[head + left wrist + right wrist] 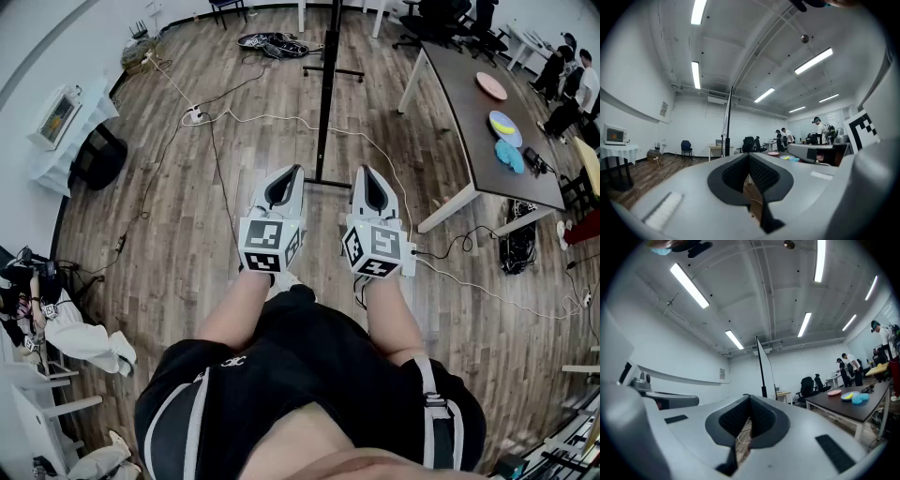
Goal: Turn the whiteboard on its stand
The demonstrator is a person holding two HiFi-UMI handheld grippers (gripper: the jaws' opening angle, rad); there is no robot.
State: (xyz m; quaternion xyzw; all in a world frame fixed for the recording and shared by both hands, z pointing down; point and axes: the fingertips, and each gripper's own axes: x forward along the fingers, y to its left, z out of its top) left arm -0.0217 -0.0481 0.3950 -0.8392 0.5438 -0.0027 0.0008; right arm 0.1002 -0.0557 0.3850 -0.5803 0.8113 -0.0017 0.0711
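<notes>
Head view: note the floor (187, 197), wood planks, across the whole frame. Find the table (459, 103) at the right, dark top on white legs, well apart from both grippers. Locate the whiteboard (327, 103) ahead at centre, seen edge-on from above as a thin dark line, upright on its stand (319, 181). Place the stand's near foot bar on the floor, in line with the gap between the two grippers and touched by neither. Confirm in the left gripper view and in the right gripper view: same board as a narrow dark post, far beyond the jaws.

Find the left gripper (295, 172) and the right gripper (362, 172) side by side in front of the person, tips pointing toward the board. Read the left jaws as closed, tip against tip, with nothing between. Read the right jaws likewise: closed and empty.

Trace the cable (281, 119), white, across the floor past the stand. Spot the plates (491, 85) on the table's far part.
</notes>
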